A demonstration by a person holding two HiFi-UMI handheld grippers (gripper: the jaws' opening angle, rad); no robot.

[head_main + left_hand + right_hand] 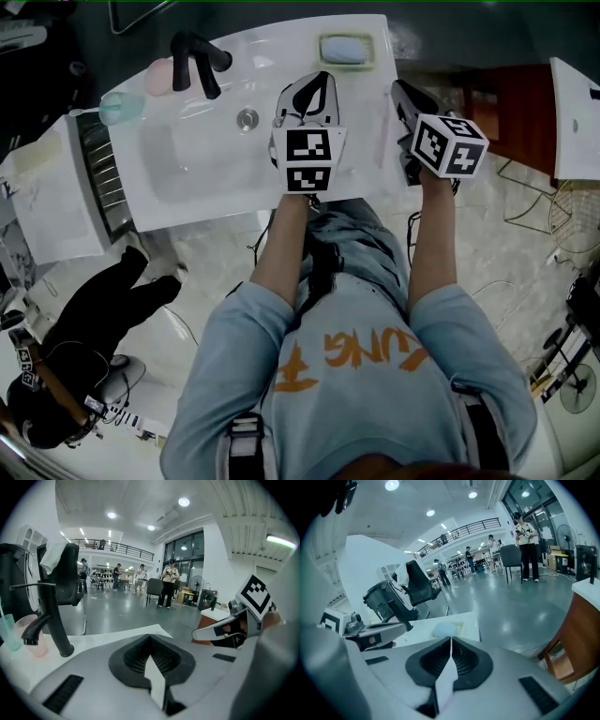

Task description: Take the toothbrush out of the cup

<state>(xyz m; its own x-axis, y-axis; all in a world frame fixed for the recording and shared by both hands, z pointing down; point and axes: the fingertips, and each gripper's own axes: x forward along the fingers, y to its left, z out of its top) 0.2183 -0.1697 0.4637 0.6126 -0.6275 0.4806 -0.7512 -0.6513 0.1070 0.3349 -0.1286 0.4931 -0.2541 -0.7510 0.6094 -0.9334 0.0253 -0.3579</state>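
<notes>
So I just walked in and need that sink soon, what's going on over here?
A person stands at a white sink, holding a grabbing tool in each hand above it. The left claw and the right claw are both shut with nothing in them. A pink cup and a pale green cup sit by the black tap, well away from both claws. I can't make out a toothbrush.

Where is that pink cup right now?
In the head view the pink cup stands at the far left corner of the washbasin, just left of the black faucet; the left gripper view shows it behind the faucet's spout.
</notes>
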